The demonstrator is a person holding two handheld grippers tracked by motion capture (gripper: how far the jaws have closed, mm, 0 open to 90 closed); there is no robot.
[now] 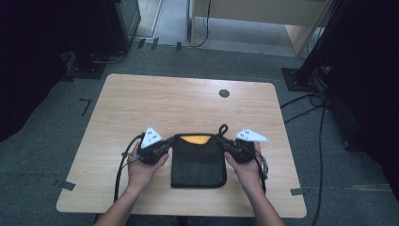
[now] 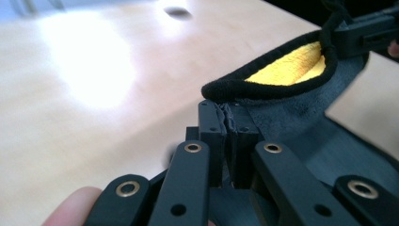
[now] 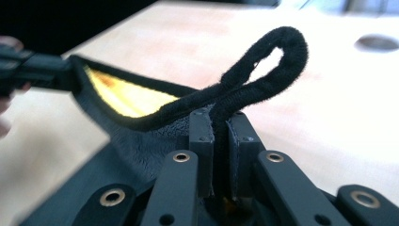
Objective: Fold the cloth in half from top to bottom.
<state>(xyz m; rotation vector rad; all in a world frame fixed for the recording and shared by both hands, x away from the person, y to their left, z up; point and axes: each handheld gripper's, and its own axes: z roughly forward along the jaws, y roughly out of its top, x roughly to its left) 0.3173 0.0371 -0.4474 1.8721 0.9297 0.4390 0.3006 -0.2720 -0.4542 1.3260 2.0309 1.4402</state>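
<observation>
A black fabric pouch (image 1: 197,162) with a yellow lining (image 1: 196,139) lies flat near the front of the wooden table (image 1: 155,101), its mouth facing away and held slightly open. My left gripper (image 1: 157,149) is shut on the pouch's left top corner (image 2: 228,125). My right gripper (image 1: 234,148) is shut on the right top corner, where a black cord loop (image 3: 263,61) sticks up past the jaws. The yellow lining (image 2: 291,68) shows inside the rim in the left gripper view, and the lining (image 3: 122,96) also shows in the right gripper view.
A dark round grommet (image 1: 224,93) sits in the table's far right part. Cables (image 1: 308,110) trail over the grey floor to the right. Dark stands (image 1: 301,77) and equipment stand beyond the table's far corners. A person's hands (image 1: 141,169) hold both grippers.
</observation>
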